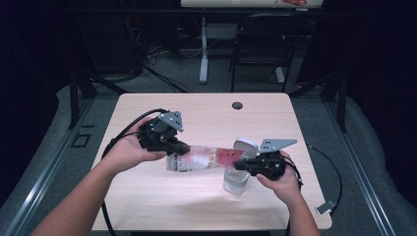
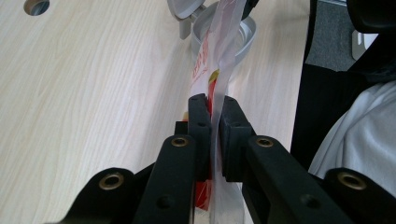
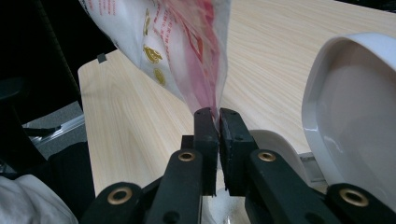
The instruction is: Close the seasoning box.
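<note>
A clear plastic bag with red and gold print point(image 1: 204, 158) hangs stretched between the two grippers above the table. My left gripper point(image 1: 183, 146) is shut on its left end; in the left gripper view the jaws pinch the bag point(image 2: 219, 51) edge-on. My right gripper point(image 1: 239, 164) is shut on the bag's right end, where its red-printed corner point(image 3: 187, 42) rises from the jaws. Just below the right gripper stands a clear container point(image 1: 235, 182) with its white hinged lid point(image 1: 245, 145) open. The container's rim point(image 2: 246, 36) lies beyond the bag, and the lid point(image 3: 355, 112) stands close at the right.
The light wooden table point(image 1: 147, 196) has a round cable hole point(image 1: 237, 105) near its far edge. Black cables trail off the left side and the right edge. A chair and another desk's leg stand beyond the table.
</note>
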{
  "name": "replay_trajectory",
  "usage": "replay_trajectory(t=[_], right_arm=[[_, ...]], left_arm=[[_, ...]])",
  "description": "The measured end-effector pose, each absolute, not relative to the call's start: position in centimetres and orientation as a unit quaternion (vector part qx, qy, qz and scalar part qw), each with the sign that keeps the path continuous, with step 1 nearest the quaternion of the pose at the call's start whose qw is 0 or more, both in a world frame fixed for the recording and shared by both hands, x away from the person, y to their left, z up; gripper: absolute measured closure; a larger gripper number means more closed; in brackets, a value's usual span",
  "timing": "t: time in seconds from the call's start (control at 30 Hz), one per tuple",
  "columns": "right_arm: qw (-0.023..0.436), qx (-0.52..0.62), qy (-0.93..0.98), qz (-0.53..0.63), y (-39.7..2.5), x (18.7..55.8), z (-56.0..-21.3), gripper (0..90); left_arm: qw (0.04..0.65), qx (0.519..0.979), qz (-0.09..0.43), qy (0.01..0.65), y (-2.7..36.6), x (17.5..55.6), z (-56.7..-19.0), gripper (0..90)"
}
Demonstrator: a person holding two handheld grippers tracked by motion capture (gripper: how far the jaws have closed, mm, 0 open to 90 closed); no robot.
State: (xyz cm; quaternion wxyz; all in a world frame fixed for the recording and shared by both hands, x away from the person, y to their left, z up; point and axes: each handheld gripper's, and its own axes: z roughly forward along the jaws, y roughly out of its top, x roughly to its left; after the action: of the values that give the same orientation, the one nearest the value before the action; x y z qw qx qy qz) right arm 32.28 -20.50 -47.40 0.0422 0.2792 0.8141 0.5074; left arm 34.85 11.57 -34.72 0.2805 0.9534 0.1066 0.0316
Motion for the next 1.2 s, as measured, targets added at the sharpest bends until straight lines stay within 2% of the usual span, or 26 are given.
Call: replay_trajectory(t=[1.2], right_arm=[[0.05,0.283,0.814,0.504,-20.6,32.1,-47.8,86.7]], left_arm=[[0.27,0.957,0.034,0.099,10.1,35.4,-33.7,85.8]])
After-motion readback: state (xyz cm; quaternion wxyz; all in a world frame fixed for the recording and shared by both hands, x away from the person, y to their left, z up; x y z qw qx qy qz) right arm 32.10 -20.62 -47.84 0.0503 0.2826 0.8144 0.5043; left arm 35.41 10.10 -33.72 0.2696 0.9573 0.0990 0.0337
